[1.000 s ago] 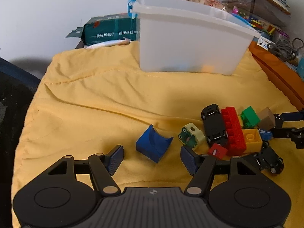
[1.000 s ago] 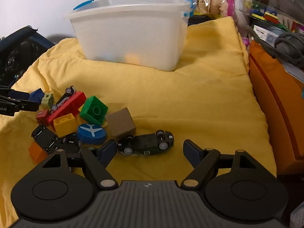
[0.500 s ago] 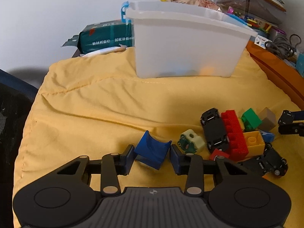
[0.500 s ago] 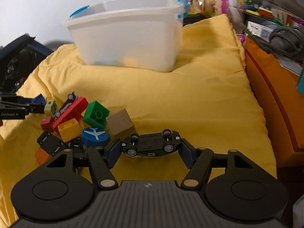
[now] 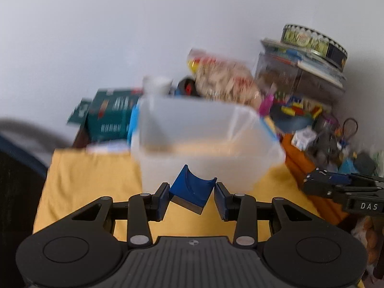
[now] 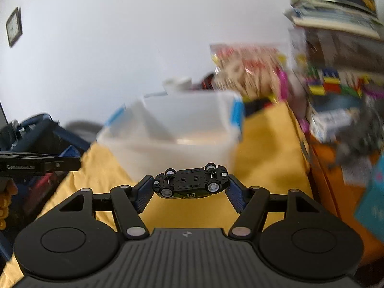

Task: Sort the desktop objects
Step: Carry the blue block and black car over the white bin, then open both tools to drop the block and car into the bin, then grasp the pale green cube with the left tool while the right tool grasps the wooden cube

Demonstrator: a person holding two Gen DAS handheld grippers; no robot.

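My left gripper [image 5: 191,196] is shut on a blue curved block [image 5: 192,189] and holds it in the air in front of the translucent white bin [image 5: 204,141]. My right gripper [image 6: 189,189] is shut on a black toy car [image 6: 190,183], held upside down with its wheels up, also in front of the bin [image 6: 172,132]. The bin stands on the yellow cloth [image 5: 84,180]. The right gripper shows at the right edge of the left wrist view [image 5: 345,189]; the left gripper shows at the left edge of the right wrist view [image 6: 36,164]. The toy pile is out of view.
A green box [image 5: 110,115], a snack bag [image 5: 225,81] and stacked boxes with a round tin [image 5: 312,40] stand behind the bin. An orange surface [image 6: 336,192] with cables and clutter runs along the right. A dark chair [image 6: 36,132] is at the left.
Both grippers have risen from the cloth with their objects and moved toward the bin; the toy pile has dropped out of view. The views are motion-blurred.
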